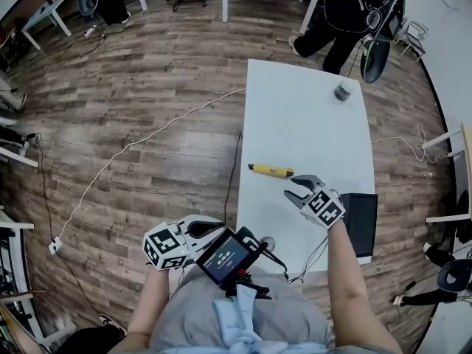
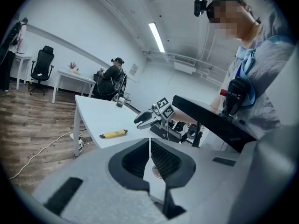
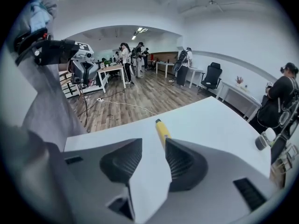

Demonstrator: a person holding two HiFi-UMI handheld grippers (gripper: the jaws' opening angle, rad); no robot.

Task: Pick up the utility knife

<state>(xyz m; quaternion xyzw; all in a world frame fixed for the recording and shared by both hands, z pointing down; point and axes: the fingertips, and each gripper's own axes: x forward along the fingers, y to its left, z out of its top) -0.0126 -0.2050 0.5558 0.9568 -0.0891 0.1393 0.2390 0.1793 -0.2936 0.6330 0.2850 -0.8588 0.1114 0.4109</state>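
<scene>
Setting: open-plan office workroom | Floor: wood-look planks (image 1: 147,87), white cable (image 1: 133,144) trailing across | Furniture: long white table (image 1: 310,139), black swivel chair (image 2: 42,62) | Ceiling: strip lights (image 2: 156,36) | People: group (image 3: 126,55) standing at far desks

Jaws of left tool (image 2: 150,147) together, utility knife (image 2: 113,134) on white table (image 2: 96,113), right tool (image 2: 143,119) nearby, jaws apart

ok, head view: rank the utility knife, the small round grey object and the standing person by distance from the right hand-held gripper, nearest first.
1. utility knife: on the table, just ahead of the right hand-held gripper, to its left.
2. small round grey object: at the table's far end.
3. standing person: on the floor beyond that far end.
</scene>
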